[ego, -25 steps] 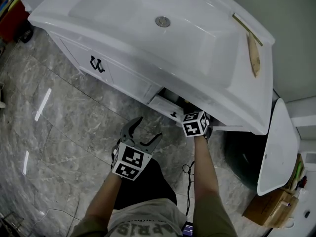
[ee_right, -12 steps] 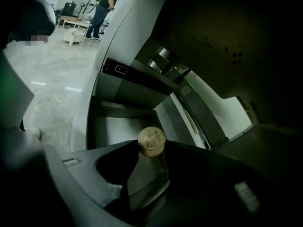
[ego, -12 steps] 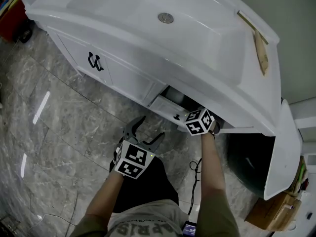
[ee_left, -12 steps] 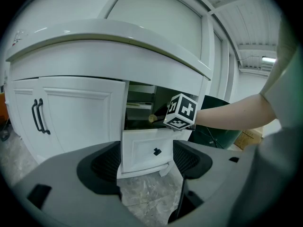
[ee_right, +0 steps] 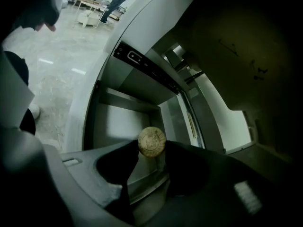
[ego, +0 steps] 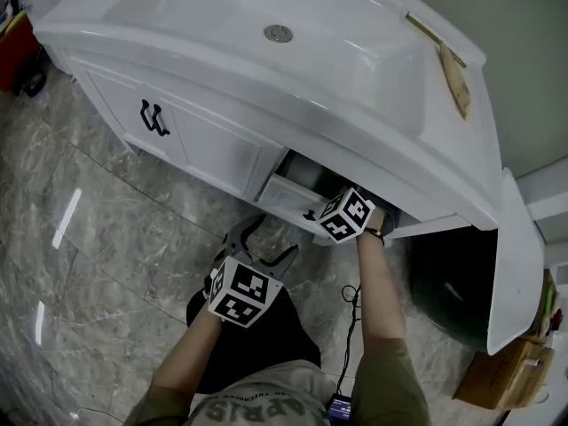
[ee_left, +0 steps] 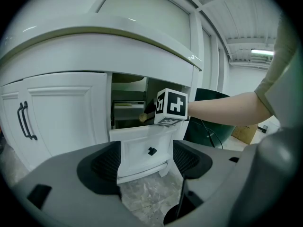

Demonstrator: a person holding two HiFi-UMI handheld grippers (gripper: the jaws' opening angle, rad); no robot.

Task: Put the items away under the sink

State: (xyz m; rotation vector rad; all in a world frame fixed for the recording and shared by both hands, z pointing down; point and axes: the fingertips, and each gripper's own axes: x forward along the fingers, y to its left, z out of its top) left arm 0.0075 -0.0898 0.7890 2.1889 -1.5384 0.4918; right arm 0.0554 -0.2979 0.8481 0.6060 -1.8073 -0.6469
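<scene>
**Item over open drawer**

White sink cabinet (ego: 213,136), small drawer (ego: 286,192) pulled open. Left gripper (ee_left: 147,161) spread, empty, near the floor (ego: 106,238). Right gripper (ee_right: 151,152) pinches a round tan-ended item (ee_right: 151,141) inside the drawer opening. Risk: tip-only pinch slips, item falls behind the drawer.

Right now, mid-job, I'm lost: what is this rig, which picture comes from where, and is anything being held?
No robot here: a person holds a two-jaw gripper in each hand. The top-down picture comes from a camera on the person's head; the other two cameras ride on the grippers and look along their jaws. The left gripper is open and empty, facing the pulled-out drawer. The right gripper reaches into that drawer under the white sink, jaws closed on a round tan item; what it is I cannot tell. A flat wooden piece lies on the sink's rim.
</scene>
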